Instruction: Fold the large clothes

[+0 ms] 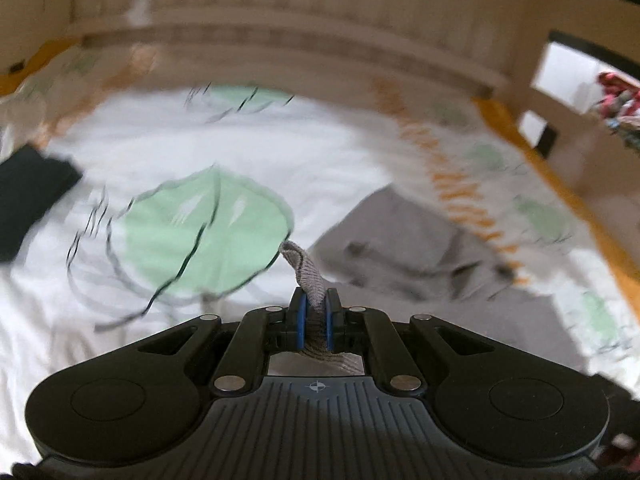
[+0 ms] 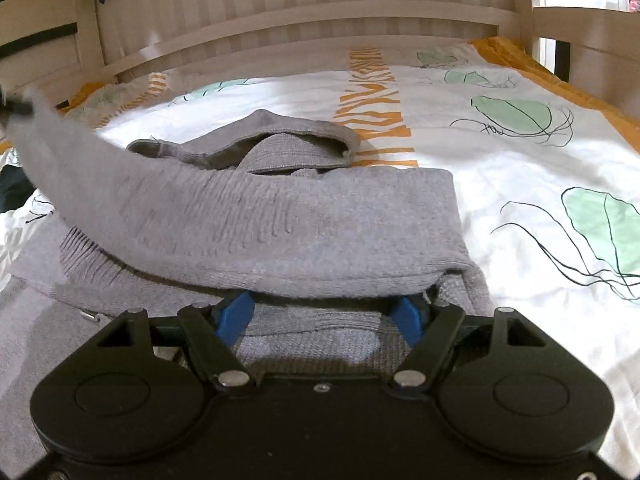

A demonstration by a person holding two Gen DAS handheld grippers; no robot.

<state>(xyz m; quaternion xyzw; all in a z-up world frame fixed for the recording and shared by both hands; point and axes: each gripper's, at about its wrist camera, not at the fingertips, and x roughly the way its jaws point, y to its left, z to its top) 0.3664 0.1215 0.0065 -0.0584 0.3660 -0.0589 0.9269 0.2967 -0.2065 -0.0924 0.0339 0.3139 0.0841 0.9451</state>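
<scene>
Left gripper (image 1: pixel 316 312) jaws pinched together; right gripper (image 2: pixel 326 312) jaws spread wide.

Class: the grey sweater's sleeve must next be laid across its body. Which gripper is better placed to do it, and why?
Left. The left gripper is shut on the sleeve cuff. The right gripper is open at the grey sweater edge.

Right of the grey sweater (image 2: pixel 280 216) the bed (image 2: pixel 500 168) lies bare, while the wooden headboard (image 2: pixel 304 20) closes off the far side behind it.
</scene>
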